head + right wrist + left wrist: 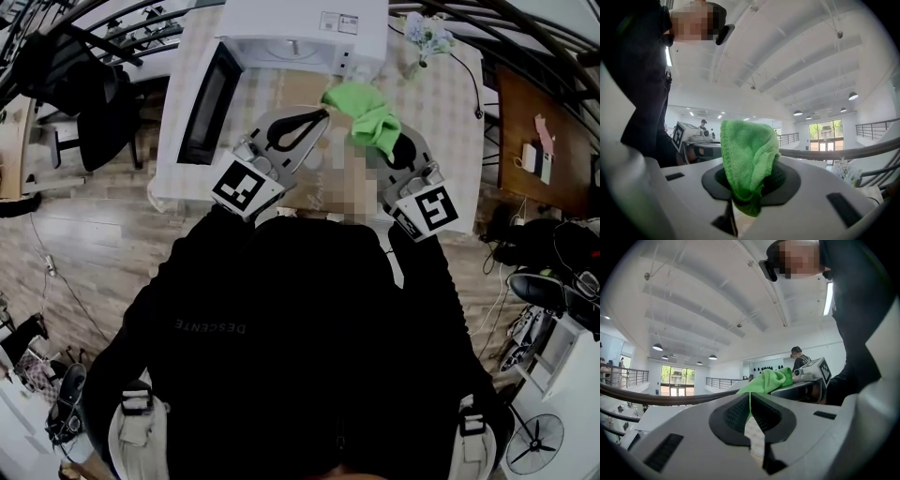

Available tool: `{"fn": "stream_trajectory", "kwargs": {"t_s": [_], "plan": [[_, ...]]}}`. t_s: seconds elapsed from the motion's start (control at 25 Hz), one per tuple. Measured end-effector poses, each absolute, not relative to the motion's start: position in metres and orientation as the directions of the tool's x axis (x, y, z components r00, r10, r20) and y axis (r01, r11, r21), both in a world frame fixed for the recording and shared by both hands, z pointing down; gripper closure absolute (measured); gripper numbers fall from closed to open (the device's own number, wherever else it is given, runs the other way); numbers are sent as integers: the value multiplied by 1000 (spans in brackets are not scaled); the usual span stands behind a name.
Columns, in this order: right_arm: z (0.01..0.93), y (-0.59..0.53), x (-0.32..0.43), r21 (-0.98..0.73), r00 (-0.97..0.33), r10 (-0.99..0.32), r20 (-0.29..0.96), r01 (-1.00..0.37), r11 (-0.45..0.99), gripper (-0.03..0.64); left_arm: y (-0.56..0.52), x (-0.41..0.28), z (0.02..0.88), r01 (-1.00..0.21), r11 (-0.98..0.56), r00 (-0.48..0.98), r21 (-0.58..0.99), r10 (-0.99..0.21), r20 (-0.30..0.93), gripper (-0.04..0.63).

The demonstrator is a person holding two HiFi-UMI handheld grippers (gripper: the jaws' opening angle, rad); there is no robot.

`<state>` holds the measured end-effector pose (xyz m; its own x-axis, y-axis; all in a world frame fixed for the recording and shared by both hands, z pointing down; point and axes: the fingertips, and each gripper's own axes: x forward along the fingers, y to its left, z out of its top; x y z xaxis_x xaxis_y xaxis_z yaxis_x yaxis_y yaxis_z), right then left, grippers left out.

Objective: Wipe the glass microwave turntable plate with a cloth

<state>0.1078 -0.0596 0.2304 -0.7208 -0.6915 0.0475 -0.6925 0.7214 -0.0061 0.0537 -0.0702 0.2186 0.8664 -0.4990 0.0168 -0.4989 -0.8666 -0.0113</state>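
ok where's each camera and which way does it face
head view: on the head, steeply down at microwave; black top, left gripper, right gripper show.
left gripper view: on it, up at ceiling past shut jaws; black top at right.
right gripper view: same, jaws shut on green cloth; black top at left.
shared: the green cloth, in all three.

Black long-sleeved top (281,319), grey lettering; left hand-held gripper (319,115) and right hand-held gripper (396,145) white, black-padded, with square-marker cubes (247,186).
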Motion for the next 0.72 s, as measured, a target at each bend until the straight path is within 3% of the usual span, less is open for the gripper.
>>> {"fn": "stream_trajectory", "kwargs": {"t_s": [0.72], "plan": [[237, -59, 107, -24, -723, -689, 47, -691, 723, 511, -72, 50, 224, -502, -865, 864, -5, -501, 43, 572]]}}
